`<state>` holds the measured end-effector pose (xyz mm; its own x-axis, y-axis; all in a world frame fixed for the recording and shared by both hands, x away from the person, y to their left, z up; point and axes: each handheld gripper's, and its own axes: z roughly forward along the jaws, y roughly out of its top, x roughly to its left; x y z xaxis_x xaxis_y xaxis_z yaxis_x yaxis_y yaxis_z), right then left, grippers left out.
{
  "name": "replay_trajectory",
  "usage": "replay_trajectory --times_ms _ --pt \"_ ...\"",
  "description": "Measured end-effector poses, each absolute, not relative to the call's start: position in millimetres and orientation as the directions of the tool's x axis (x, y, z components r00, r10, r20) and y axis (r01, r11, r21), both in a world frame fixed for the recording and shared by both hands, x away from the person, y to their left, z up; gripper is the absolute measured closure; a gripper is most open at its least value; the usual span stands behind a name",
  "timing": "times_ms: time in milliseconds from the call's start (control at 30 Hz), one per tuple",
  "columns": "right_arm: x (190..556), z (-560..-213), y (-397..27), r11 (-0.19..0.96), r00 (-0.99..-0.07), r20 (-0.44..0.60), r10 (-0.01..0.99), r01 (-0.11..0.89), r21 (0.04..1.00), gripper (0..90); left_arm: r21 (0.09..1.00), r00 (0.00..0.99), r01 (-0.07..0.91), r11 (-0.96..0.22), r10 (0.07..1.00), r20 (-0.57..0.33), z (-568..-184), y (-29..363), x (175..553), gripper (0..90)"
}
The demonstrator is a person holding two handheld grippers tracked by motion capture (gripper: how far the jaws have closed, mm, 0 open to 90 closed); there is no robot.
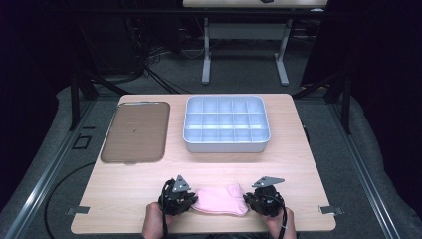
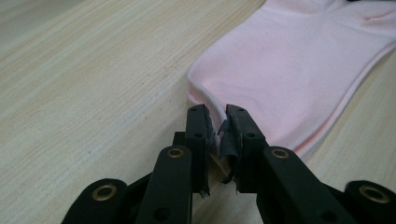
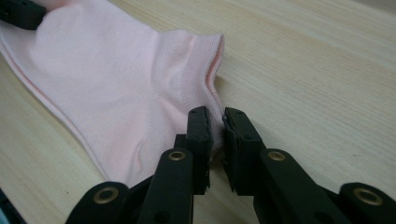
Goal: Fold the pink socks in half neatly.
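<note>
Near the front edge of the table [image 1: 124, 199] lies a pink sock [image 1: 220, 200], flat on the wood, stretched sideways between the two grippers. On its left end sits the left gripper [image 1: 186, 198], and in the left gripper view its jaws are pinched tight onto the sock's [image 2: 299, 60] edge, a thin fold of fabric caught between the pads. Over at the other end, the right gripper [image 1: 251, 199] does the same: in the right gripper view the black jaws clamp the sock [image 3: 121, 93] just below its ribbed cuff, cloth squeezed in the narrow gap. Both grips are on the sock, one at each end. The person's hands come in from the bottom of the high view, each wrapped around a gripper body, with grey three-cornered plates riding on top.

Farther back on the table, well apart from the sock, stands a white tray [image 1: 226, 145] divided into a grid of compartments. Just left of it, near but not touching, lies a flat brown lid [image 1: 137, 132] with rounded corners. Behind the table, on the floor, stands the white frame of another desk [image 1: 206, 55].
</note>
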<state>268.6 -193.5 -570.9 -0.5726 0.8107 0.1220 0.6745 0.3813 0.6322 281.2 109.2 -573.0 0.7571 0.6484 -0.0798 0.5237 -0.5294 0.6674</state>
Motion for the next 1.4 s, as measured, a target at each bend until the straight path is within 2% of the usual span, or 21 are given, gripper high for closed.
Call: replay_trajectory --times_ms 433,500,567,633,767,967,1167,1400 --pt "275.2 -572.6 -200.4 0.354 -0.551 0.126 0.825 0.678 0.645 80.4 0.691 0.756 0.512 -0.510 0.650 -0.080 -575.6 108.3 286.6 78.0" --pt "275.4 -572.1 -200.2 0.358 -0.557 0.129 0.820 0.676 0.644 78.6 0.702 0.749 0.507 -0.501 0.659 -0.071 -575.9 108.1 286.3 72.3" --pt "275.0 -571.4 -201.1 0.359 -0.565 0.134 0.814 0.672 0.648 70.5 0.712 0.745 0.505 -0.488 0.663 -0.075 -575.2 109.4 285.8 64.4" --pt "273.8 -570.3 -204.6 0.333 -0.564 0.159 0.810 0.666 0.667 67.8 0.721 0.735 0.510 -0.469 0.673 -0.082 -572.4 111.5 284.7 56.3" --pt "270.9 -566.5 -210.3 0.300 -0.553 0.189 0.811 0.671 0.678 62.1 0.737 0.726 0.514 -0.439 0.681 -0.101 -567.4 117.8 282.8 47.9" --pt "269.8 -567.7 -211.9 0.284 -0.525 0.205 0.826 0.702 0.653 55.7 0.729 0.708 0.545 -0.415 0.693 -0.135 -571.8 121.1 284.4 48.8" --pt "269.2 -571.0 -210.7 0.278 -0.516 0.204 0.832 0.706 0.651 55.3 0.717 0.710 0.555 -0.421 0.689 -0.145 -578.5 120.9 283.5 53.5" --pt "269.8 -572.5 -207.4 0.279 -0.508 0.204 0.837 0.717 0.639 58.6 0.726 0.722 0.545 -0.419 0.675 -0.153 -582.0 120.3 282.3 64.3"
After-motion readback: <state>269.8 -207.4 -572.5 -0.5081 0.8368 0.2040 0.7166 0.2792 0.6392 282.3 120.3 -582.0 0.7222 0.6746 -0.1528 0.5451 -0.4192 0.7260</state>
